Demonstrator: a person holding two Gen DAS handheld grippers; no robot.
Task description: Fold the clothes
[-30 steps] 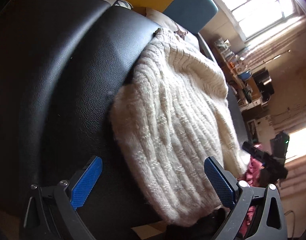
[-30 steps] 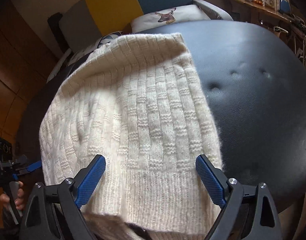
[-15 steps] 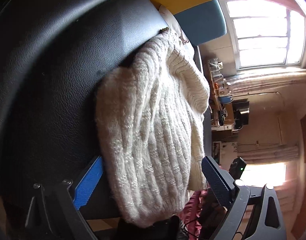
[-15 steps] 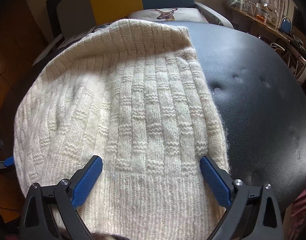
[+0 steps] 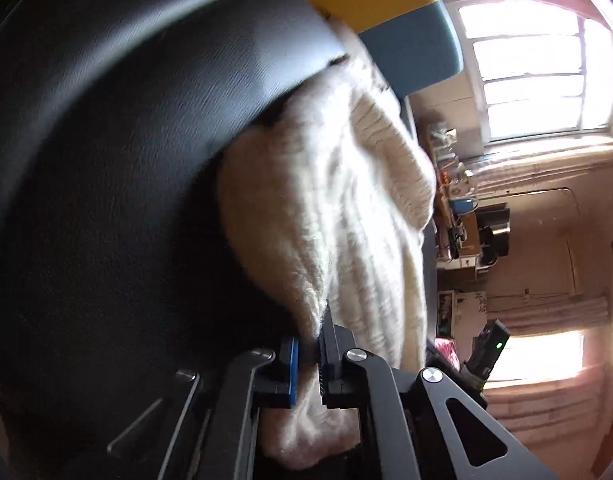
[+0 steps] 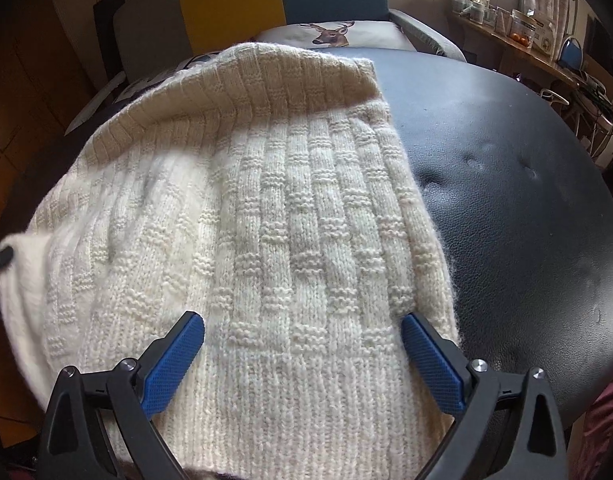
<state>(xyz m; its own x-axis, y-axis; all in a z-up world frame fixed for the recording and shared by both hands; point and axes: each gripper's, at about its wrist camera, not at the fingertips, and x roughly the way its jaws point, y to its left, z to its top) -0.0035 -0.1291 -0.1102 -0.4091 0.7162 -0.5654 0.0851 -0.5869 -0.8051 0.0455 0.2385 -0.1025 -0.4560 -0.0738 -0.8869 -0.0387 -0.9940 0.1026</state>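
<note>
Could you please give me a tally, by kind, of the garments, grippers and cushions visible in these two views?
Garments: 1, the cream knit sweater, lying on the black leather seat.
Grippers: 2, the left gripper shut on the sweater's edge, the right gripper open above its hem.
Cushions: 1, the deer-print cushion.
Total: 4.

My cream basket-knit sweater lies folded on the black leather seat, ribbed hem nearest me, one edge pinched up.
</note>
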